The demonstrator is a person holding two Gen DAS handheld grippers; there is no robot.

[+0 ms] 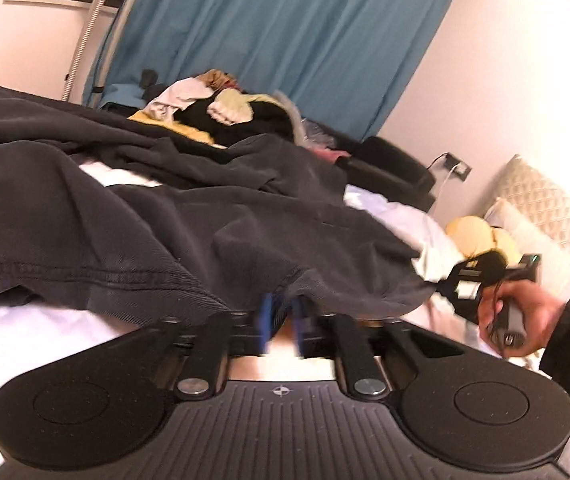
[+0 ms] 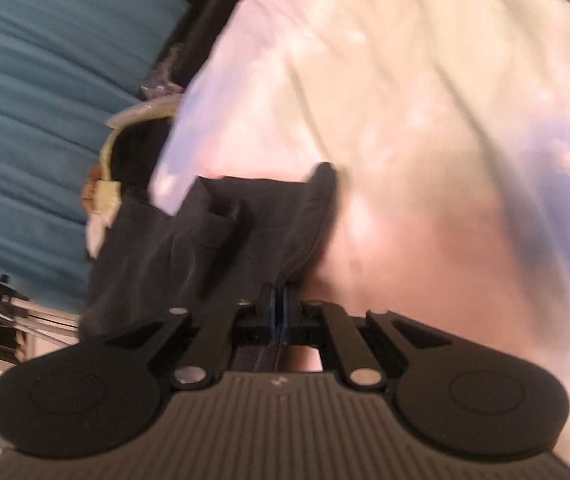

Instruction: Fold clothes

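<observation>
While the dark garment (image 1: 133,200) lies spread and rumpled across the white bed sheet (image 2: 425,100), its hem drapes over the left claw (image 1: 281,320), whose blue fingers (image 1: 265,318) stand slightly apart under the cloth; whether they pinch it I cannot tell. At the right, the right claw (image 2: 277,312) is pressed closed on a seamed edge of the same garment, held in the person's right hand (image 1: 525,316). A heap of other clothes (image 1: 221,108) sits farther back, before a blue curtain (image 1: 285,28). Pillows (image 1: 541,208) lean at the wall.
</observation>
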